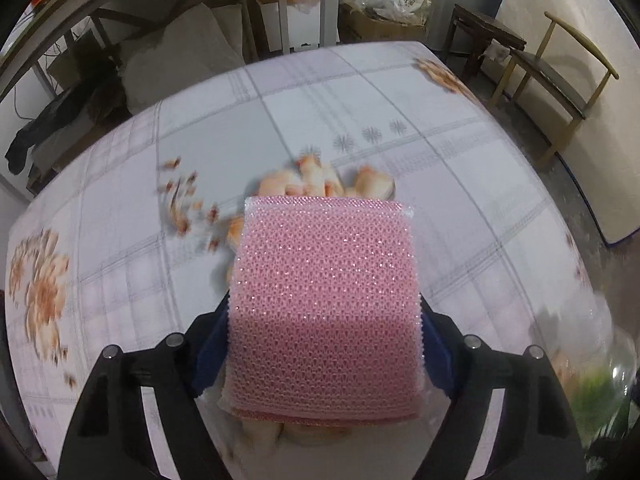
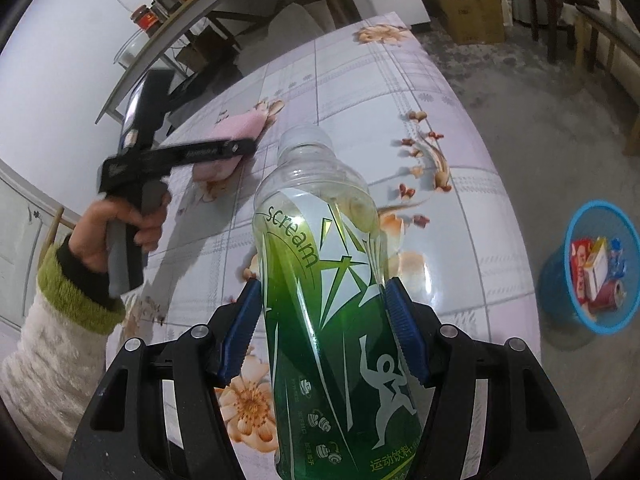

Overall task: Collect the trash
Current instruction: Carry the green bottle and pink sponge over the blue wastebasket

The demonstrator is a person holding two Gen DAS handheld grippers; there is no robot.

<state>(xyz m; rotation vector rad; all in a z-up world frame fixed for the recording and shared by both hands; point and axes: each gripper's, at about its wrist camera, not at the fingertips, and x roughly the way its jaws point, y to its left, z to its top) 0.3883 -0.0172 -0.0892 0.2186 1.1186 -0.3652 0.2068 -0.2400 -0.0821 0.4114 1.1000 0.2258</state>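
We are closing left gripper [image 1: 324, 344] on pink mesh sponge [image 1: 326, 296] lying mid-tabletop [image 1: 460, 184]; fingers [image 1: 210, 352] flanking its sides, squeeze not confirmed. Right gripper [image 2: 324, 328] clamped on empty Scream bottle [image 2: 320, 264], holding it over tabletop's right edge. Advice: seat pads fully before lifting, then carry both to blue basket [image 2: 560, 280] on floor.

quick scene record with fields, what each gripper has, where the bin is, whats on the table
left hand-held gripper: pink mesh sponge between its blue pads, down at the table
right hand-held gripper: shut on a green-labelled plastic bottle, empty, cap off
table: floral checked cloth, no other loose item in view
bin: blue basket on the floor beside the table, already holding cartons and wrappers
person: hand on the left gripper's handle, green-cuffed sleeve
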